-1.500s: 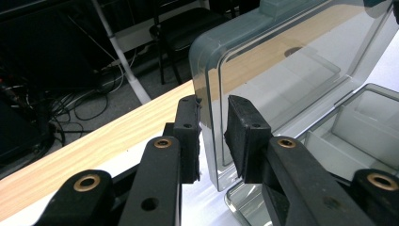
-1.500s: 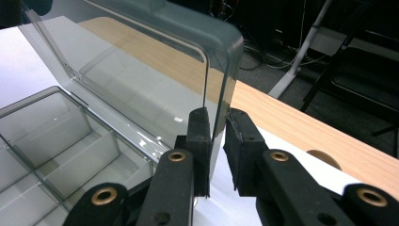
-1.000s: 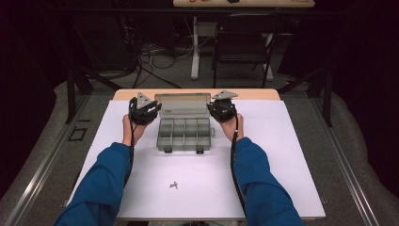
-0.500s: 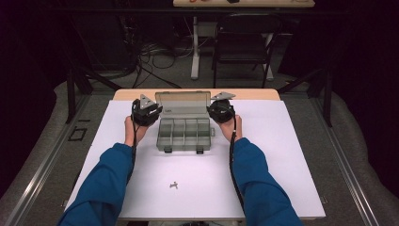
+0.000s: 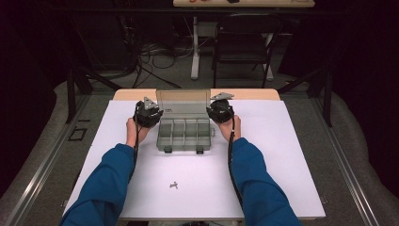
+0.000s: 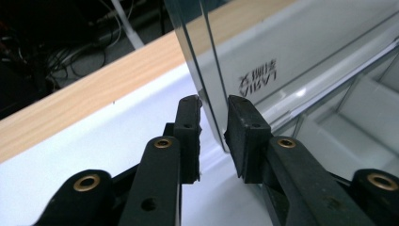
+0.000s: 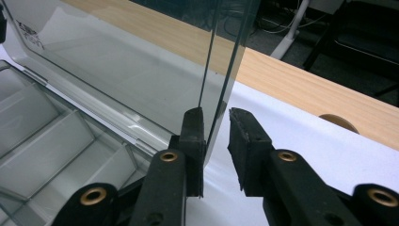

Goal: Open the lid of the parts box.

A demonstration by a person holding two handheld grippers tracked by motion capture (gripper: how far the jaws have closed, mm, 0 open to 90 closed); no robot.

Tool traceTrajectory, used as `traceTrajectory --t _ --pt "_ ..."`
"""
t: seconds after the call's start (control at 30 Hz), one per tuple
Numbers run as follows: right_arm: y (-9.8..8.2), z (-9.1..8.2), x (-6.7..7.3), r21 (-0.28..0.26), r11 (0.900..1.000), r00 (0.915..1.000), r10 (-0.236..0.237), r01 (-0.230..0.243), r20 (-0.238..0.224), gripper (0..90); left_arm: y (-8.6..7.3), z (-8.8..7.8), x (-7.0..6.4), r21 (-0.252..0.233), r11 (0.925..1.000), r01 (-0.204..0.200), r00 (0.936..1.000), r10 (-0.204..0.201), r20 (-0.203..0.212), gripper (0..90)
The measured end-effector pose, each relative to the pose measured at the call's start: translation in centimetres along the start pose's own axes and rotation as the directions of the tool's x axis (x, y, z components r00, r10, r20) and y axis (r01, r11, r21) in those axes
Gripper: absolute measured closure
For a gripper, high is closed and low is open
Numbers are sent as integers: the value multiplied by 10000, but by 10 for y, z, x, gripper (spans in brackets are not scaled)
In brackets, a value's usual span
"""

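- Organizer box (image 5: 183,135): a clear plastic compartment case at the far middle of the white table cover (image 5: 282,155), between my two hands; its base lies flat and its dividers show.
- Lid (image 5: 183,101): raised upright at the box's far edge, transparent, with printed lettering low on it.
- Left gripper (image 6: 214,127): at the lid's left edge. My jaws stand narrowly apart with the lid's edge between them; a gap shows on each side of the edge, so no pad presses it.
- Right gripper (image 7: 217,136): at the lid's right edge. My jaws have just been opening; the lid's edge sits between them, lying against one pad while the other pad stands clear.
- Small metal part (image 5: 174,185): lies alone on the cover, well nearer to me than the box.
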State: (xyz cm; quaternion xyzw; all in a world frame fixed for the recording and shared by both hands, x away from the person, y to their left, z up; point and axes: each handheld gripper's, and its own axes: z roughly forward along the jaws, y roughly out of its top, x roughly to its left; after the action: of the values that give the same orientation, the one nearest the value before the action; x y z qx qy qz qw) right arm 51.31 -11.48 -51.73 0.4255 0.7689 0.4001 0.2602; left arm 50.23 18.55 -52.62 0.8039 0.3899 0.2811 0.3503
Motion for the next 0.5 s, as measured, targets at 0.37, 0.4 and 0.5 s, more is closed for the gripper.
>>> traceTrajectory --t 0.37,0.4,0.5 --pt "0 3 -1 112 9999 9996 102 -105 265 707 -2 1 3 109 9997 234 9997 -234 -58 716" --pt "0 4 -1 90 9999 9995 95 -98 289 707 -2 2 3 128 9996 235 9997 -234 -48 716" --pt "0 5 -1 119 9999 9994 119 -124 332 695 -2 3 2 185 9995 247 9997 -246 -64 715"
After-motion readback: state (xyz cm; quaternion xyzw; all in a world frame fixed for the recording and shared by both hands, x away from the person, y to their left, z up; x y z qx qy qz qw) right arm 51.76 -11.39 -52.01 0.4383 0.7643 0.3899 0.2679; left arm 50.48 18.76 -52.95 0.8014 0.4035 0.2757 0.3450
